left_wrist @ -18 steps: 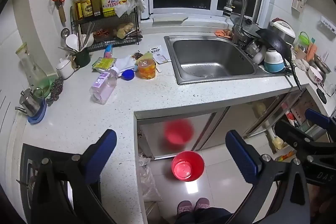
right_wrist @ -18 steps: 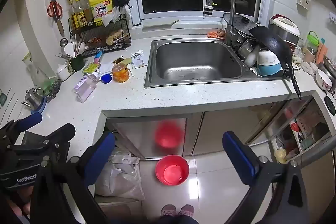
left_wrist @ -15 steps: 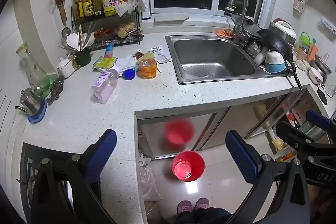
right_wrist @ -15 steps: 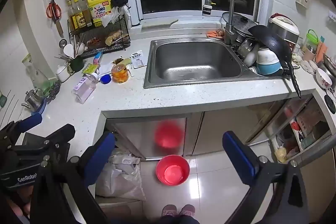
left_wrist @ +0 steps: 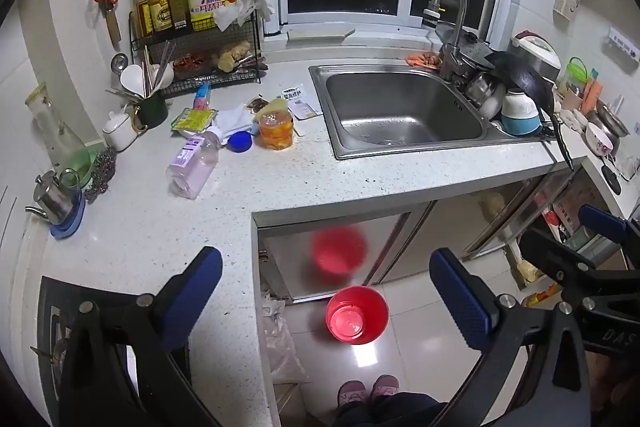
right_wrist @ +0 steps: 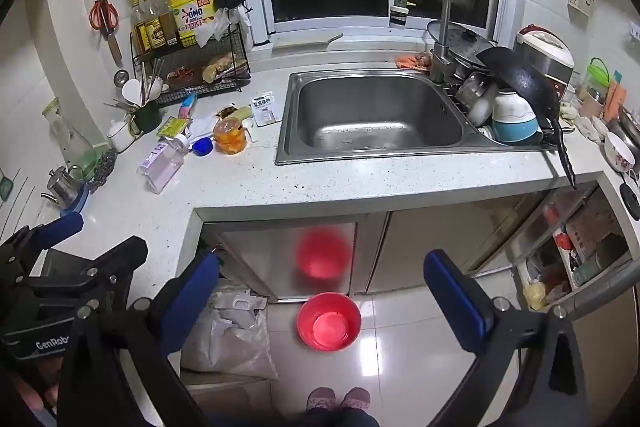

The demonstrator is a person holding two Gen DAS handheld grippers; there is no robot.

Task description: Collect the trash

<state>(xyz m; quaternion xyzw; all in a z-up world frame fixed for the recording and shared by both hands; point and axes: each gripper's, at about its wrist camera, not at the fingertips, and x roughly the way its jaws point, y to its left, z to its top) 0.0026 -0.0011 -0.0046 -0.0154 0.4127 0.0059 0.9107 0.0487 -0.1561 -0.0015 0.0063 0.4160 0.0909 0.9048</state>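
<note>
Worktop (left_wrist: 224, 211), white speckled stone, L-shaped, filling the middle of both wrist views.

Left gripper (left_wrist: 326, 295): jaws spread wide, nothing between the blue pads, held over the worktop corner and the floor at the bottom of its own view. The right wrist view shows it again as a dark frame at lower left (right_wrist: 76, 267).

Right gripper (right_wrist: 322, 301): jaws likewise wide apart and empty, lower centre of its own view. The left wrist view catches it at the right edge (left_wrist: 580, 255).

Trash, clustered left of centre on the worktop, between the wire rack (left_wrist: 200, 63) and the sink (left_wrist: 400, 107):
- clear plastic bottle (left_wrist: 194, 163) with a pale purple label, lying on its side;
- blue cap (left_wrist: 240, 141), just beside the bottle's neck;
- plastic jar (left_wrist: 276, 131) with orange contents, upright;
- yellow-green packet (left_wrist: 194, 118), crumpled white tissue (left_wrist: 234, 117), and a white printed sachet (left_wrist: 301, 101) near the sink's left rim.

Red bucket (left_wrist: 356, 315): on the tiled floor below the worktop edge, lower centre, its reflection blurred on the steel cabinet door above.

Shown fully only in the right wrist view: a pale plastic sack (right_wrist: 228, 335) under the worktop corner, left of the bucket; the left wrist view shows only a sliver of it. Open shelves of jars at lower right are also clearer there.

Shown better in the left wrist view: a small steel teapot (left_wrist: 54, 193) on a blue pad at the left edge.

Person's pink shoes (right_wrist: 338, 399) at the bottom centre.
</note>
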